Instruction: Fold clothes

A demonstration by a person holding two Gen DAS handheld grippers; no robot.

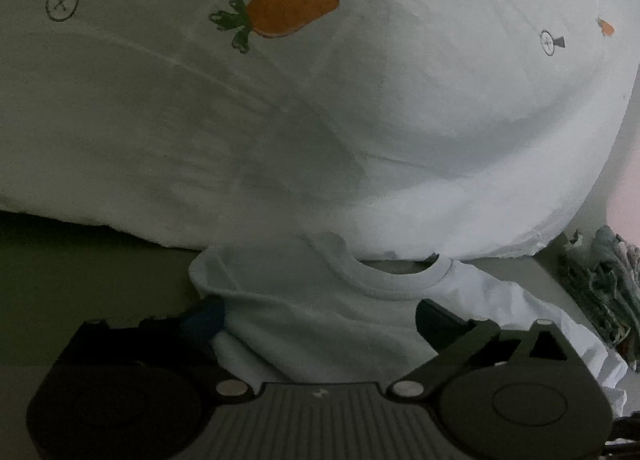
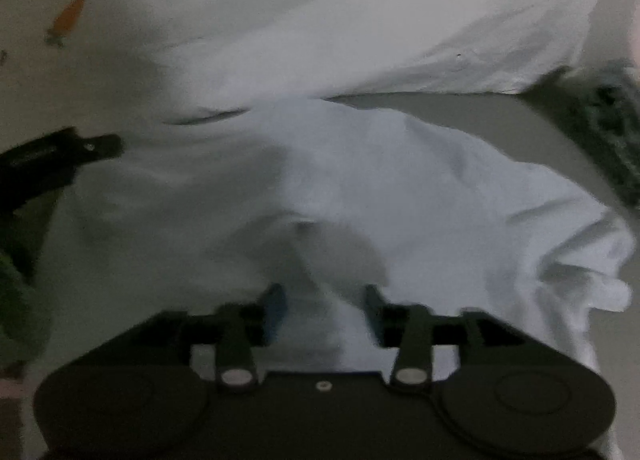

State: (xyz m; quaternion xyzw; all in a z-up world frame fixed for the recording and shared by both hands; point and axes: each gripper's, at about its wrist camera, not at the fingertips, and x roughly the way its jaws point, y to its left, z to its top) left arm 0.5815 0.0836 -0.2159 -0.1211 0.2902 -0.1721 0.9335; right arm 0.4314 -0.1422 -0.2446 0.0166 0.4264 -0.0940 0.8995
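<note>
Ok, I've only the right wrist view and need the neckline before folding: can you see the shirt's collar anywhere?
Observer: Yes, the collar lies just ahead of the left gripper.
Operator: Is that gripper pinching it?
Observer: Its jaws stand wide apart, with the shirt draped between them; no pinch shows.
Operator: Anything printed nearby?
Observer: On the cloth behind, a crossed circle sits beside a carrot.

The table (image 1: 80,280) has a plain grey-green top. A white shirt (image 1: 328,324) lies on it at the near side. Behind the shirt rests a big white cloth (image 1: 360,100) printed with carrots. A dark green patterned heap (image 1: 600,292) lies at the right.
</note>
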